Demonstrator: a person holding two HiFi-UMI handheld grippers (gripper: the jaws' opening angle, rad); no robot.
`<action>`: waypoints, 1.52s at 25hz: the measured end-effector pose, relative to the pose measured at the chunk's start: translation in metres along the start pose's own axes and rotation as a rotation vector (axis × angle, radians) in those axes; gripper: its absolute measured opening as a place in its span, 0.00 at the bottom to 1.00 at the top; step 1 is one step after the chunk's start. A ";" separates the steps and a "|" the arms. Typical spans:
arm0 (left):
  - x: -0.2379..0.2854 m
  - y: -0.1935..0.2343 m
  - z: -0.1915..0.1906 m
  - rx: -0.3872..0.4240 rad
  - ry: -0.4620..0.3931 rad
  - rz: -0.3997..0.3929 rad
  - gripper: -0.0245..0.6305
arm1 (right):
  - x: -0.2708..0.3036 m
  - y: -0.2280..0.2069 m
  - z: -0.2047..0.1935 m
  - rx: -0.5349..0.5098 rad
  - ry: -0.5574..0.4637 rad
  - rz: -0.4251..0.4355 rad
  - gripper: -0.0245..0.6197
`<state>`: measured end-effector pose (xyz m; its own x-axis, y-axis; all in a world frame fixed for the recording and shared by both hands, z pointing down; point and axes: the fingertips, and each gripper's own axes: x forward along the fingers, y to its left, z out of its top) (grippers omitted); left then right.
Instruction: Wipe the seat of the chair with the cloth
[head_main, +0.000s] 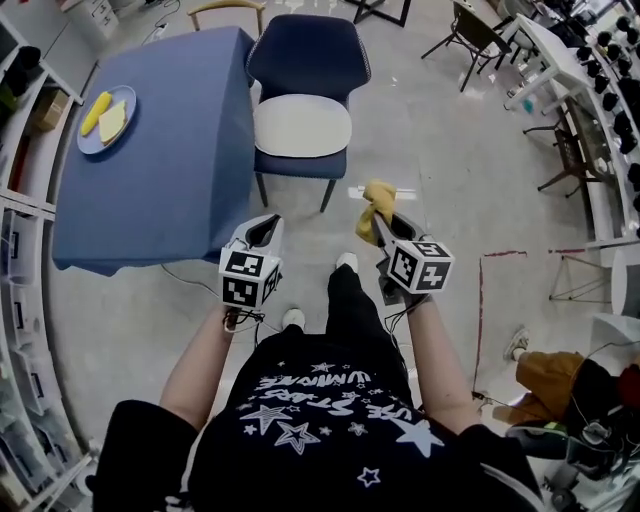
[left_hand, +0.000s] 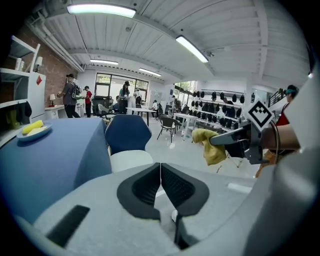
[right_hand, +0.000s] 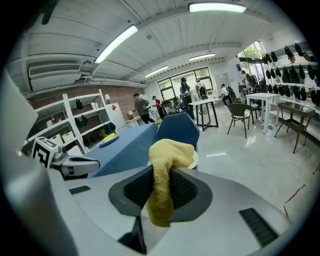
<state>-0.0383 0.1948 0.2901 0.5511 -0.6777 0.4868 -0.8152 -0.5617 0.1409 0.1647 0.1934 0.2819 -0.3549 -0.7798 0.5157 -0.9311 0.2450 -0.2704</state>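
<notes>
A dark blue chair with a white seat pad stands beside the blue-clothed table, ahead of me. It also shows in the left gripper view as the chair and behind the cloth as the chair in the right gripper view. My right gripper is shut on a yellow cloth, which bunches above the jaws as the cloth. My left gripper is shut with nothing in it, its pads pressed together. Both grippers hover over the floor, short of the chair.
A table with a blue cloth stands left of the chair and carries a plate with yellow items. White shelving lines the left. Black chairs and tables stand at the back right. People stand far off in the room.
</notes>
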 end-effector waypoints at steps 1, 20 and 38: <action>0.010 0.002 0.004 0.000 0.003 0.009 0.07 | 0.011 -0.008 0.004 -0.001 0.005 0.009 0.17; 0.227 0.059 0.075 -0.122 0.097 0.285 0.07 | 0.237 -0.169 0.093 -0.051 0.179 0.224 0.17; 0.330 0.235 0.022 -0.182 0.156 0.267 0.07 | 0.440 -0.097 0.057 -0.104 0.329 0.242 0.17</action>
<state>-0.0439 -0.1716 0.4645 0.2919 -0.7008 0.6509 -0.9529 -0.2715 0.1350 0.1035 -0.2063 0.4882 -0.5566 -0.4710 0.6843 -0.8153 0.4680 -0.3410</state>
